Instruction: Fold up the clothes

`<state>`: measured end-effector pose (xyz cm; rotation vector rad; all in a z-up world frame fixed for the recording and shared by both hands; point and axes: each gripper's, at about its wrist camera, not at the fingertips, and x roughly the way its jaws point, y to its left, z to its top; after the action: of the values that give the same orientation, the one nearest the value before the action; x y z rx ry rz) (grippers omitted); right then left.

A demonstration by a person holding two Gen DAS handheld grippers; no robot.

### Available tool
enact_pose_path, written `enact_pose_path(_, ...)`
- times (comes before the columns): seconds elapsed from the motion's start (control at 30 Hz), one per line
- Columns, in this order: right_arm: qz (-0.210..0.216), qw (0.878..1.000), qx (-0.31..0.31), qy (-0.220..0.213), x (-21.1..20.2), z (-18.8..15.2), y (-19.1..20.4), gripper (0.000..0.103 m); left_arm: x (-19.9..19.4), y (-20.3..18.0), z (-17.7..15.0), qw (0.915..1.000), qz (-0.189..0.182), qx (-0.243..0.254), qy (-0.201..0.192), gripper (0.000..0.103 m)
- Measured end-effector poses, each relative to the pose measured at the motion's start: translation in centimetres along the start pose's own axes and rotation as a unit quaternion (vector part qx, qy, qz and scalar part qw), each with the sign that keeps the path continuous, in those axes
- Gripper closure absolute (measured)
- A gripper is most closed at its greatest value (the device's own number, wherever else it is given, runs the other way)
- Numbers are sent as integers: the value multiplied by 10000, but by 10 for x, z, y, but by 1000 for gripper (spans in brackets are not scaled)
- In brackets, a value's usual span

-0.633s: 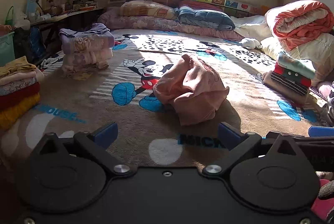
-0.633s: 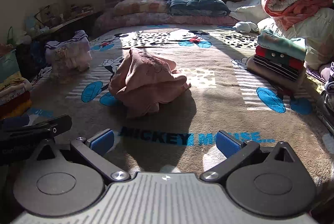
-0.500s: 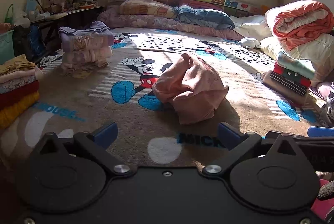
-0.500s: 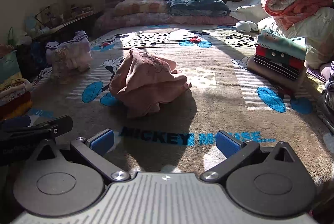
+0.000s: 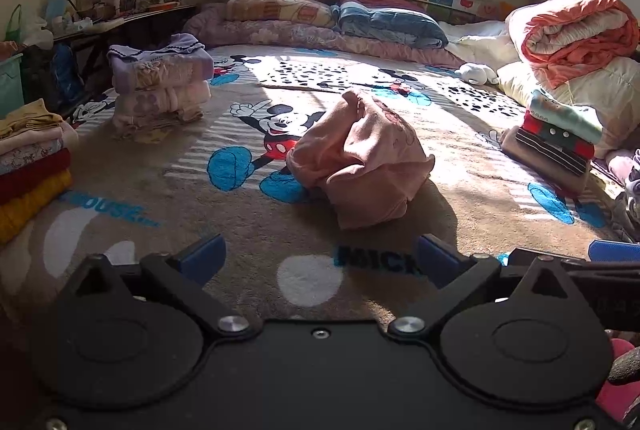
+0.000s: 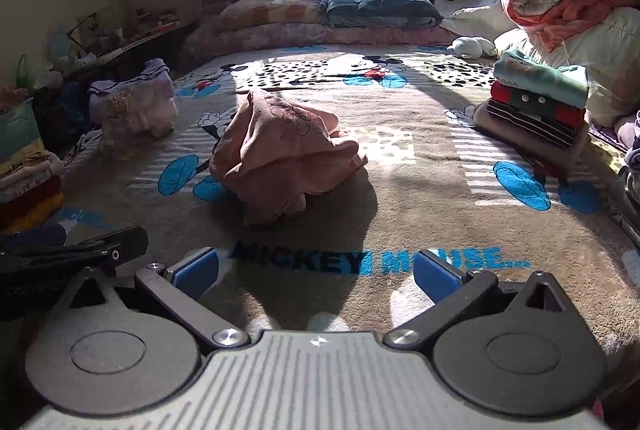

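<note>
While almost nothing has shifted over the last half second, both cameras have crept a little nearer the pink garment (image 5: 360,157), which looms slightly larger and sits a touch lower in each view than it did before; I read that as the start of an approach, with no fold begun. The left gripper (image 5: 320,256) is spread wide and empty, and so is the right gripper (image 6: 318,268); each hangs above the blanket (image 5: 248,230), short of the garment and well apart from it. The garment lies crumpled in a heap at the blanket's middle, just beside the printed mouse figure, in sunlight, casting a shadow toward the grippers. Bunched like this it has no clean long axis: its base spreads roughly across both views, and one tuft stands up at the far-left top, so the heap points up more than along. A drawn motif shows on its upper face in the right view. Which end is collar or hem I cannot tell. Folded stacks (image 5: 160,85) sit left of the garment, another stack (image 6: 540,101) right of it. My guess is it must be spread flat first.
</note>
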<state>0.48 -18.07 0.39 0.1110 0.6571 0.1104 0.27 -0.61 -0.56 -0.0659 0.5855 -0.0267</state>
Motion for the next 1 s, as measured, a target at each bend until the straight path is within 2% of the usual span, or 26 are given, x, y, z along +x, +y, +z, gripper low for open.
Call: enact_pose_path(1.0, 75, 9999, 84, -77, -6, -4, -4, 0, 0, -5, -1, 10000, -50, 29, 21, 0)
